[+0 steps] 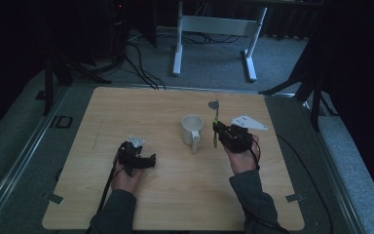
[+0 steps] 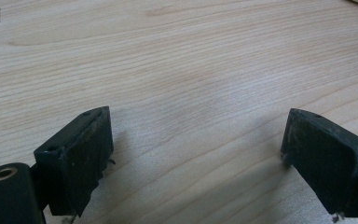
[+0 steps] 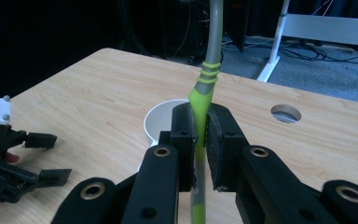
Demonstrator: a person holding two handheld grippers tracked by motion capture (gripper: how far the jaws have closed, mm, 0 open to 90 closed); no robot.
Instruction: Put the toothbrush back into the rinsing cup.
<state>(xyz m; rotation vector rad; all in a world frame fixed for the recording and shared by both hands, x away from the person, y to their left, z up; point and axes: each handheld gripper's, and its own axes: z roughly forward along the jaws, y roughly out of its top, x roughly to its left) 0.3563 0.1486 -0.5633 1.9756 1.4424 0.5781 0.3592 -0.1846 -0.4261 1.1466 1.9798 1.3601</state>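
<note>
A long utensil with a green and grey handle (image 3: 204, 88) stands upright between the pads of my right gripper (image 3: 201, 116), which is shut on it. Its upper end runs out of the top of the right gripper view. In the high view the utensil (image 1: 215, 137) and right gripper (image 1: 216, 127) are just right of a white mug (image 1: 191, 127), whose handle points toward the person. The mug's rim (image 3: 161, 119) shows behind the jaws. My left gripper (image 1: 148, 160) rests low at the table's left, open, with bare wood between its fingers (image 2: 81, 154). The right gripper view shows the left gripper (image 3: 60, 156) at its left edge.
The wooden table (image 1: 126, 112) has a round cable hole (image 3: 285, 113) near its far edge. Beyond the table, a white desk frame (image 1: 214, 29) and cables (image 1: 141, 68) lie on the grey floor. Dark stands flank both far corners.
</note>
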